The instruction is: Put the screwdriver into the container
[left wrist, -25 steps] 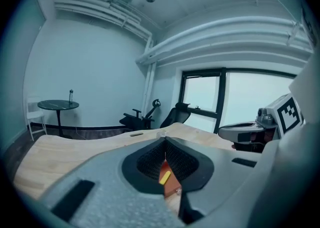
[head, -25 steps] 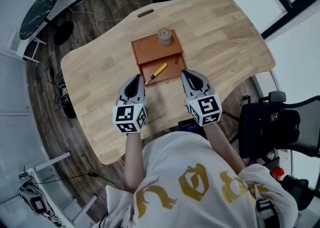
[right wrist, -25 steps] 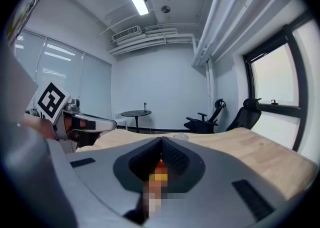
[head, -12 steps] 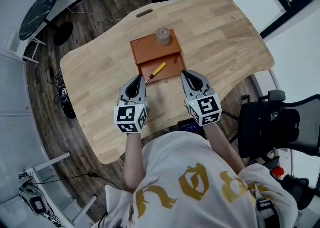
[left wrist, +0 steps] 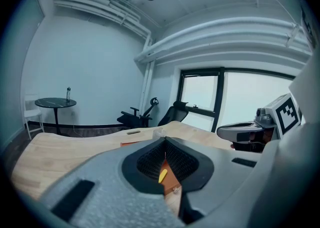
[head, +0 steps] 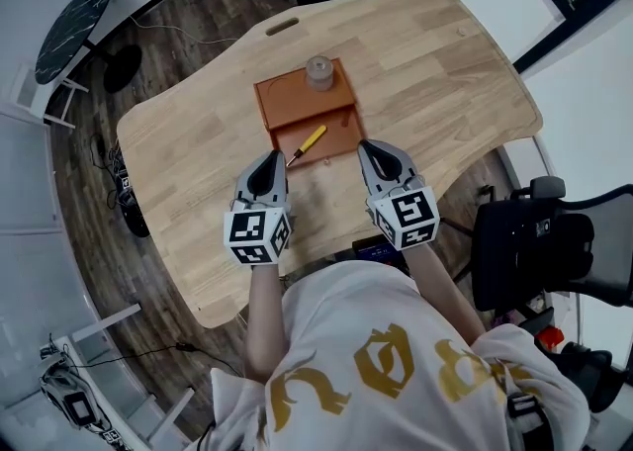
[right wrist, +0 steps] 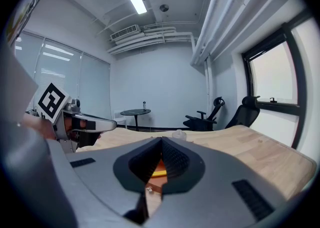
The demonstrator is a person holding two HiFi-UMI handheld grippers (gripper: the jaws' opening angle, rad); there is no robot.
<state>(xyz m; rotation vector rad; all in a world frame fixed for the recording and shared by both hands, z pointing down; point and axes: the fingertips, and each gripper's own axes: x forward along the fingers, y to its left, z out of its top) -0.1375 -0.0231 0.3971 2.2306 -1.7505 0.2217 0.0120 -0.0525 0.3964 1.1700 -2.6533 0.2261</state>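
**Head view.** The wooden worktop [head: 435, 63] carries an orange container [head: 297, 103] about midway between its left and right edges. A small clear jar [head: 318, 71] stands at the container's far edge. The screwdriver [head: 311, 140], with a yellow handle, lies aslant on the container's lower near section. Its metal tip points to the near left corner of the container. The left gripper [head: 274, 155] is just short of that corner, close to the tip, though contact cannot be judged from here. The right gripper [head: 368, 146] is beside the container's near right corner. Both are over the worktop's near part, close to the person's white shirt [head: 376, 360]. How the tongs stand is hard to read from above.

**Left gripper view.** The left gripper [left wrist: 165, 141] has its tongs drawn together at the tips, with nothing between them. Through the gap behind the tips show the screwdriver handle [left wrist: 163, 175] and the orange container [left wrist: 173, 183]. The right gripper [left wrist: 247, 132] reaches in from the right. Only here does a round side table [left wrist: 55, 103] with a bottle on it show against the wall.

**Right gripper view.** The right gripper [right wrist: 161, 140] is likewise closed at the tips and empty. The screwdriver [right wrist: 159, 173] is seen side-on behind them. The left gripper [right wrist: 85, 122] shows at the left, and the jar [right wrist: 179, 134] pokes up beyond.
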